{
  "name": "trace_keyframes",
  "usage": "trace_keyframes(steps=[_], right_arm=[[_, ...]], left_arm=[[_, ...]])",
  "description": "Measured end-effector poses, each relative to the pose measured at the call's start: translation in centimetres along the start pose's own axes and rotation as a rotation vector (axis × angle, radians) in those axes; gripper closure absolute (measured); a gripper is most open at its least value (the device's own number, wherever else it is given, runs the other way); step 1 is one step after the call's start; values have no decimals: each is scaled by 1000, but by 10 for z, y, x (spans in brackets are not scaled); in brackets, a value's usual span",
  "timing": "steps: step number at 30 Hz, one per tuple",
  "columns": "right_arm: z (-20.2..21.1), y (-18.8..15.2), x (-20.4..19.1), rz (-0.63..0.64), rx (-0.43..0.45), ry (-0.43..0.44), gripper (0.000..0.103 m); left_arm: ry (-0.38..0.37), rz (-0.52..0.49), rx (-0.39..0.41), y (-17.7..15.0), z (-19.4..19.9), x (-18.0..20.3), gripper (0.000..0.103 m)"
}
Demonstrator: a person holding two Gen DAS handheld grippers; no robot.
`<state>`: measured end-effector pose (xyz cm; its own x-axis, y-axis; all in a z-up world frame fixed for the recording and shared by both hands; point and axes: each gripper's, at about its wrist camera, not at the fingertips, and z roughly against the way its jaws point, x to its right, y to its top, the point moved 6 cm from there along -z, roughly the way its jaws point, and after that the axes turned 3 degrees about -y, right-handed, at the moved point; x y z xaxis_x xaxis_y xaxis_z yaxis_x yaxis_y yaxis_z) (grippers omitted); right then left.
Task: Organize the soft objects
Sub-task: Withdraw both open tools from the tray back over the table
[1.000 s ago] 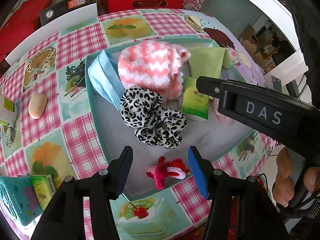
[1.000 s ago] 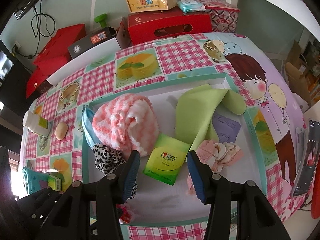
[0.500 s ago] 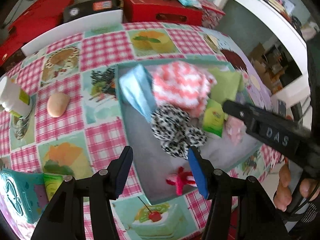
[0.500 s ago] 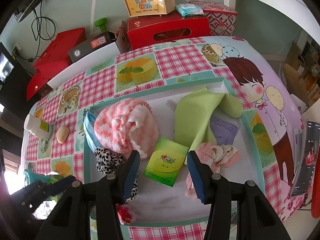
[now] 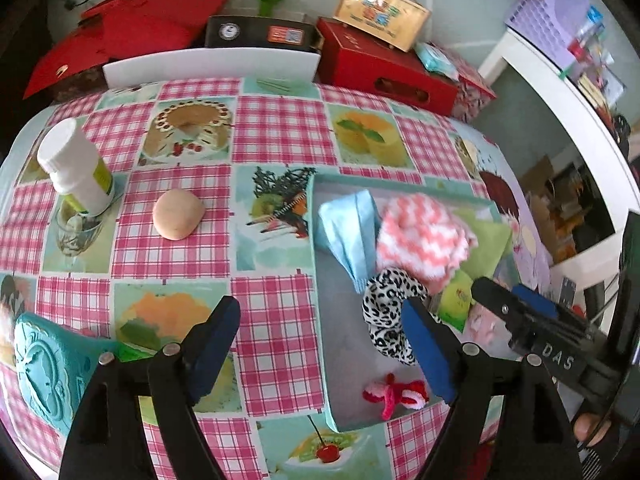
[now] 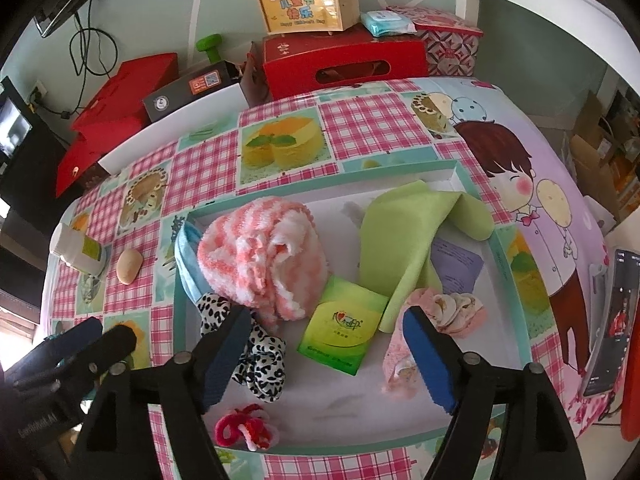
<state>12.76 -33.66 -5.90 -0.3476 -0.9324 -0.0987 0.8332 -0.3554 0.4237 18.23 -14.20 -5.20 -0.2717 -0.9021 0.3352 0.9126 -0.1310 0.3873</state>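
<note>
Since a second ago, the left tongs (image 5: 320,344) have been swung to the left, so that more of the checked counter (image 5: 276,128) is seen and the tray (image 5: 324,360) now sits to their right; the right tongs (image 6: 324,348) have hardly been moved. Both tongs are held wide open and nothing is gripped by either. The left tongs are held over the pink checked cloth just beside the tray's left wall. The right tongs are held over the near part of the tray. The soft things are all kept inside the tray. A fluffy pink and white sock (image 6: 264,264) is piled near the middle, and a blue cloth (image 5: 348,232) is tucked against its left side. A spotted hair tie (image 6: 256,352) is laid just in front of the sock, partly hidden by the left finger of the right tongs. A small red and pink hair tie (image 6: 240,428) is seen near the front wall of the tray. A green cloth (image 6: 408,236) is draped toward the back right corner, and a green tissue pack (image 6: 344,332) is laid flat in front of it, touching the sock. A pale pink cloth (image 6: 452,312) is bunched beside the pack, partly behind the right finger. Outside the tray, a peach sponge (image 5: 178,220) and a white bottle (image 5: 76,168) are seen well apart from it on the counter, with a teal box (image 5: 48,372) near the left edge.
</note>
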Motion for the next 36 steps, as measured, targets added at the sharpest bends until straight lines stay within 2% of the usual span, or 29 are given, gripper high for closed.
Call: trace_keyframes(steps=[2, 3, 4, 5, 6, 19, 24, 30, 36], right_arm=[[3, 1, -1, 3, 14, 6, 18], [6, 3, -2, 1, 31, 11, 8], [10, 5, -2, -5, 55, 20, 0], [13, 6, -3, -8, 72, 26, 0], [16, 8, -3, -12, 89, 30, 0], [12, 6, -6, -22, 67, 36, 0], [18, 6, -19, 4, 79, 59, 0], [21, 4, -41, 47, 85, 78, 0], [22, 2, -55, 76, 90, 85, 0]], left_arm=[[-5, 19, 19, 2, 4, -4, 20], [-9, 24, 25, 3, 4, -5, 19], [-15, 33, 38, 5, 7, -7, 14], [-15, 38, 47, 6, 9, -8, 7], [-14, 41, 53, 7, 10, -9, 6], [-13, 69, 105, 13, 26, -20, 6], [25, 66, 149, 18, 48, -32, 6], [78, 110, 212, 22, 78, -64, 6], [150, 203, 256, 19, 102, -113, 6]])
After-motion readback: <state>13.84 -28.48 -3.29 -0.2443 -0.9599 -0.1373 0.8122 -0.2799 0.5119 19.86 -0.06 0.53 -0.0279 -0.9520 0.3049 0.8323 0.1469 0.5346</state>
